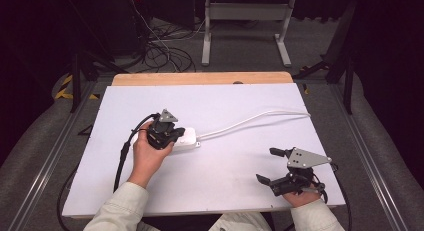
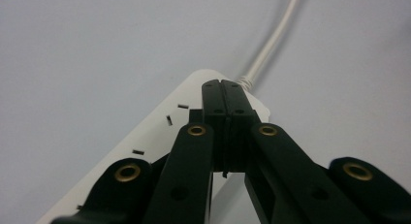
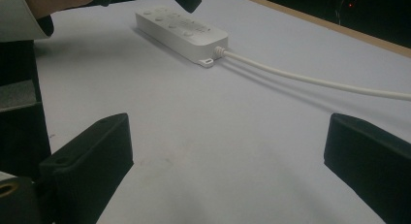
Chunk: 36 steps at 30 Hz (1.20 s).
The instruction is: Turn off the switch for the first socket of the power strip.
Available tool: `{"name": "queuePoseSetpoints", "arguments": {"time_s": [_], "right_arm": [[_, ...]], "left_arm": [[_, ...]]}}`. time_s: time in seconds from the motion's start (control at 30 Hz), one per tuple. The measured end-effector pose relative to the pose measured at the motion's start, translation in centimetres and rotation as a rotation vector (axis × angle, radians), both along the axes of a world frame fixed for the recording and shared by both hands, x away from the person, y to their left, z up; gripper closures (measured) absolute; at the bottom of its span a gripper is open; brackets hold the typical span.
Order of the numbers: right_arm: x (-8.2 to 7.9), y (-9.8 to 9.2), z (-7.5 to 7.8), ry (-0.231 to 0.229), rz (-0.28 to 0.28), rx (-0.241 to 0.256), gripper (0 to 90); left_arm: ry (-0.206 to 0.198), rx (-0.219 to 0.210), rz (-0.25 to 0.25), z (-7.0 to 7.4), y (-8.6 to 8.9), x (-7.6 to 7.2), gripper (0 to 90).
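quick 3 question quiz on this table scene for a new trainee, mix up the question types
1. True or false: the right gripper has its jaws closed.
2. Which gripper is over the white power strip? A. left gripper B. right gripper C. both
3. Fill in: the power strip's white cable runs toward the table's far ____ edge, seen from the person's side.

Key
1. False. In the right gripper view its jaws stand wide apart over the bare white table.
2. A. The left gripper's closed jaws sit above the strip's cable end; whether they touch it is unclear.
3. right
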State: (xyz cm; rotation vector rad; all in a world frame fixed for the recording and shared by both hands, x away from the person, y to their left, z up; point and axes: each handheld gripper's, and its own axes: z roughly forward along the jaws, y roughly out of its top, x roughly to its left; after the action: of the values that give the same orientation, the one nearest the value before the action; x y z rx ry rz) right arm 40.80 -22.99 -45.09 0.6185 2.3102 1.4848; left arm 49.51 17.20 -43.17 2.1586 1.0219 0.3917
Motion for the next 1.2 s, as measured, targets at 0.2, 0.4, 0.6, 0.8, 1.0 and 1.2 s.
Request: {"name": "queuePoseSetpoints", "arguments": {"time_s": [0.2, 0.4, 0.6, 0.8, 1.0, 1.2], "right_arm": [[0.0, 0.0, 0.0, 0.003, 0.001, 0.002, 4.0], [0.1, 0.0, -0.1, 0.006, 0.003, 0.003, 4.0], [0.1, 0.0, -0.1, 0.009, 0.004, 0.001, 4.0], [0.2, -0.1, -0.1, 0.008, 0.003, 0.002, 4.0], [0.1, -0.1, -0.1, 0.008, 0.002, 0.003, 4.0], [0.1, -0.1, -0.1, 0.007, 0.003, 0.002, 4.0]], "left_arm": [[0.038, 0.007, 0.014, -0.5, -0.3, 0.3, 90.0], [0.06, 0.036, 0.006, -0.9, -0.6, 0.5, 90.0], [0.081, 0.062, -0.005, -1.1, -0.8, 0.5, 90.0], [0.081, 0.099, -0.008, -1.3, -1.1, 0.5, 90.0], [0.074, 0.099, -0.01, -1.4, -1.1, 0.4, 90.0], [0.055, 0.119, -0.004, -1.5, -1.4, 0.2, 90.0]]}}
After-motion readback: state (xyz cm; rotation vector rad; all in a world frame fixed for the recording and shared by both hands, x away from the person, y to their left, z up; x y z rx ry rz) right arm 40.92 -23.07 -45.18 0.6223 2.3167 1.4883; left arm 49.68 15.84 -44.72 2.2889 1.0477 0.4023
